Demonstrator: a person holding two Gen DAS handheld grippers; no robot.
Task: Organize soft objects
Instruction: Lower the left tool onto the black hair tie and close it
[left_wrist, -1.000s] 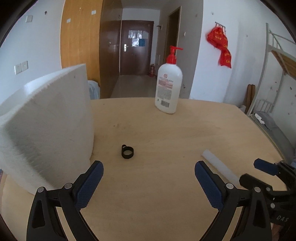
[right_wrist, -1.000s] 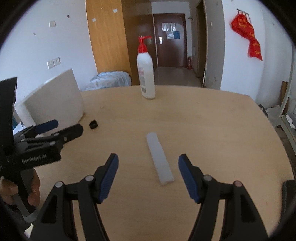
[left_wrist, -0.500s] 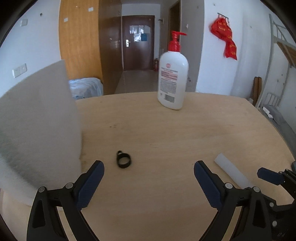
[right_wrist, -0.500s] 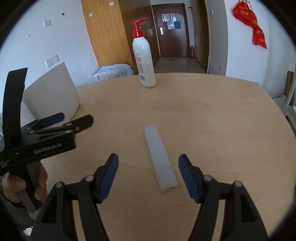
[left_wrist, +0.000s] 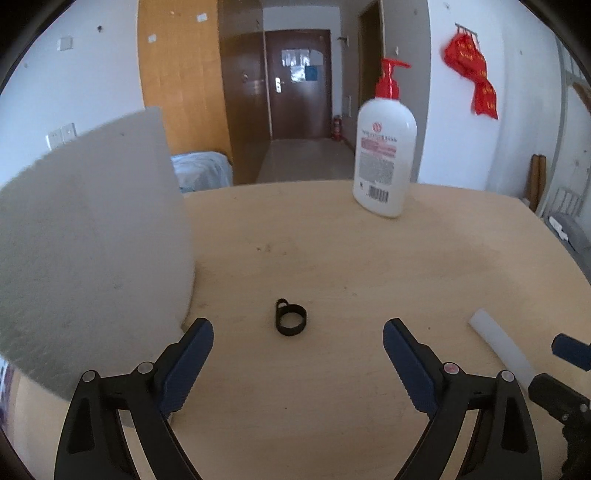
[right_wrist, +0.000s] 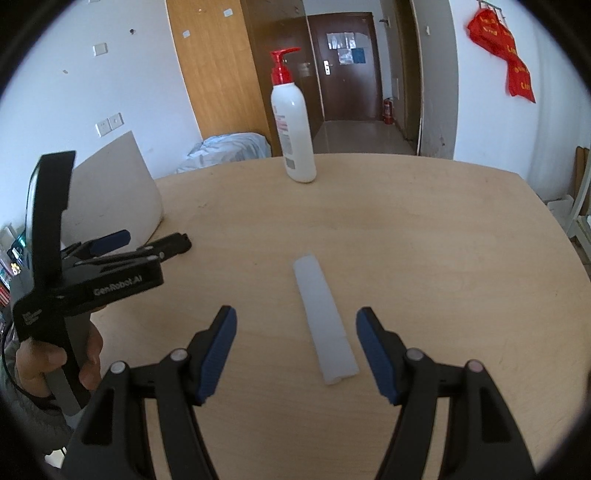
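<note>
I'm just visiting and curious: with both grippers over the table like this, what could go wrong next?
The left gripper is open around a small black ring; its left finger is near the upright foam block and might knock it. The right gripper straddles the soft white strip, which could squash or slip when pinched.

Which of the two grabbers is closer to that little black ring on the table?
Left. The left gripper points at the black ring, just ahead of its open fingertips; the right gripper straddles the white strip, off to the side.
</note>
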